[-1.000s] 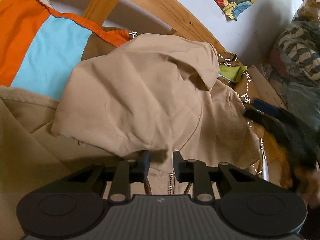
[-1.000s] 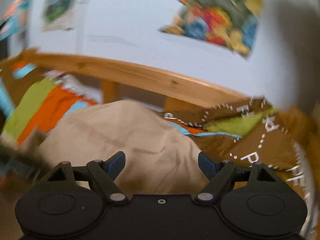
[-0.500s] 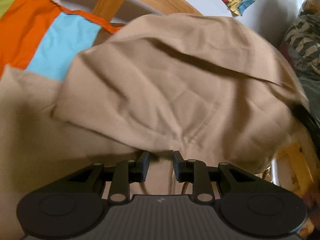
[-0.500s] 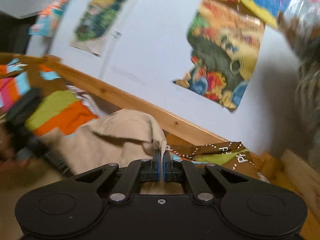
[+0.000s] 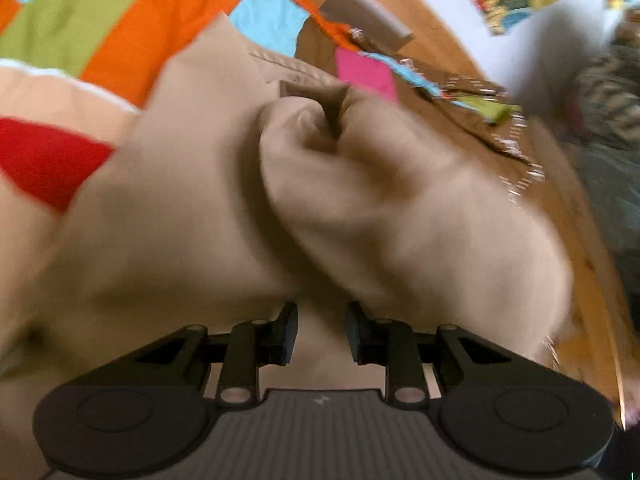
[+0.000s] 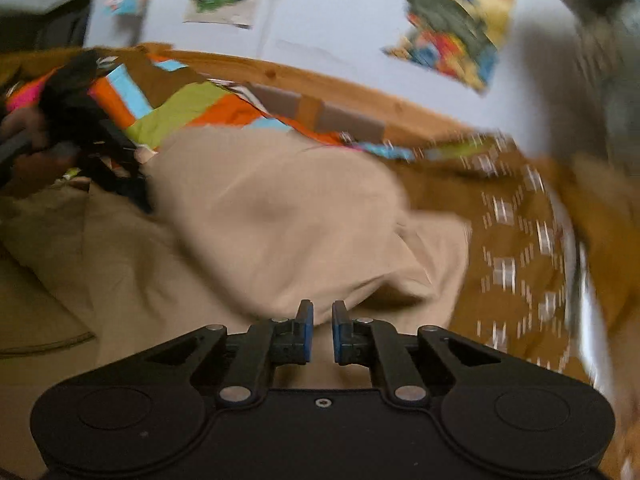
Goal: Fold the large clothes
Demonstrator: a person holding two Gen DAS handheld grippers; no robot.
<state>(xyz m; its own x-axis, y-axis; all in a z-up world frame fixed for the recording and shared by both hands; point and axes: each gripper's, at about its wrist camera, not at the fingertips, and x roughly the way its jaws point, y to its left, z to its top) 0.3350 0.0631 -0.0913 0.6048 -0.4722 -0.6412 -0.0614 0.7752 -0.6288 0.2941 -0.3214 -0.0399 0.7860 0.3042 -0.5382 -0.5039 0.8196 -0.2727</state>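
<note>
tan garment [image 5: 192, 200]: 1 | grippers: 2 | wall posters [image 6: 452, 24]: 3

I can't read any text from here. The brown cloth [image 6: 516, 240] at 3 o'clock in my right view carries rows of white marks that look like lettering, but motion blur smears them past reading; the same cloth [image 5: 516, 148] at 2 o'clock in my left view is no clearer. The posters [image 6: 452, 20] on the wall at 12 to 1 o'clock show colours only, no legible words.
</note>
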